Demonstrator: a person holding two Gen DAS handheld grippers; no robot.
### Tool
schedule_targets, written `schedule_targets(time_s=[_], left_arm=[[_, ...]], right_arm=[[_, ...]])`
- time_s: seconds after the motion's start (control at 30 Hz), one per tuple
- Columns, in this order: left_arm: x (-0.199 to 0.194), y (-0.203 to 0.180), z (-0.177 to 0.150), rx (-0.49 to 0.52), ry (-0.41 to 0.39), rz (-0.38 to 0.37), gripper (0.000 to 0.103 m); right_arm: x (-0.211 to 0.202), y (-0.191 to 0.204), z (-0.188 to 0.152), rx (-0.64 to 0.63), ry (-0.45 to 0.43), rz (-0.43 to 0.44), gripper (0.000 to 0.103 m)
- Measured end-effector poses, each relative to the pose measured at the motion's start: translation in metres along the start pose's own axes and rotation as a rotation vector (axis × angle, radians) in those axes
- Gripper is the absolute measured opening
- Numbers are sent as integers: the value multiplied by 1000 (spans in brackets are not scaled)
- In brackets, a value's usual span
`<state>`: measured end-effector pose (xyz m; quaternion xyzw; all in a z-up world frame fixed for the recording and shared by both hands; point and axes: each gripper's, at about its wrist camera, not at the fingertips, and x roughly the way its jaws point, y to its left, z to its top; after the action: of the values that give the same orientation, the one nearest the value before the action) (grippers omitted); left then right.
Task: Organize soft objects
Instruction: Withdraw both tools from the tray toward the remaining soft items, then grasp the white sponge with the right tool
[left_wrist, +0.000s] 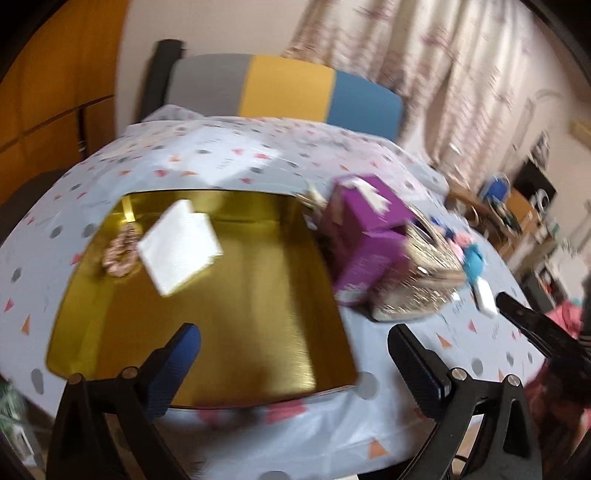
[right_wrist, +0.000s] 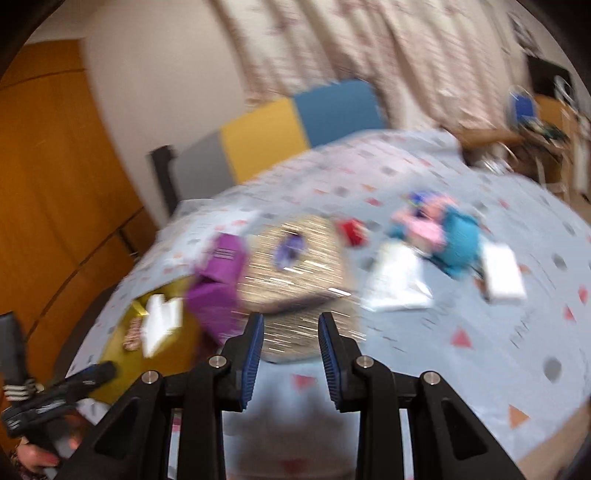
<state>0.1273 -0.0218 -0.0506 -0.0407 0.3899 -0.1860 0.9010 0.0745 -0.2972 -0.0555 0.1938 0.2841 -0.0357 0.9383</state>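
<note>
In the left wrist view, the left gripper (left_wrist: 291, 365) hangs over the near edge of the gold tray (left_wrist: 236, 332), its fingers spread wide with nothing between them. Inside the tray, near its far left corner, lie a white folded cloth (left_wrist: 179, 245) and a pink scrunchie (left_wrist: 120, 249) that touches it. So two soft things seem to be put away already. Just beside the tray's right edge stand a purple box (left_wrist: 364, 240) and a glittery pouch (left_wrist: 424, 284). Farther toward the right edge of the table (left_wrist: 221, 158), a blue plush toy (left_wrist: 472, 260) and a white pad (left_wrist: 485, 297) are not yet collected.

In the right wrist view, which is blurred, the right gripper (right_wrist: 290, 354) points at the glittery pouch near the middle of the table. Its fingers stand narrow but apart, and nothing is between them. Toward the right edge lie a clear white packet (right_wrist: 397, 282), the blue plush toy with something pink against it, a small red thing (right_wrist: 354, 230) and the white pad. I judge the task is in an early part: most soft objects are still outside the tray.
</note>
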Motion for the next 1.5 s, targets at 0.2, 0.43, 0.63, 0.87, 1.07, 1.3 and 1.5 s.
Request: schedule_targets(time_s=[0.2,0.43,0.63,0.87,1.07,1.3,1.5], left_arm=[[11,-42,-9,58,35,-63,102],[18,-69,-18,107,69,-89,102],[23,-87,-23,138,87,-89,102],[26,-109,-21,182,91,-99,102],[31,-127,-17,207,94,-109,102],[37,-162,-14,259,97,-142,102],[49,-202,-2,297,115,-174,102]], right_arm=[[9,-91,-11,123,61,-189,39],[19,-177,12,212,84,-340,61],[33,-203,42,207,84,-373,87],[84,-217,54,183,167,-409,86],[92,-226,48,176,157,-444,64],[70,-228,39,131,115,-437,55],[48,-242,31,160,26,-490,55]])
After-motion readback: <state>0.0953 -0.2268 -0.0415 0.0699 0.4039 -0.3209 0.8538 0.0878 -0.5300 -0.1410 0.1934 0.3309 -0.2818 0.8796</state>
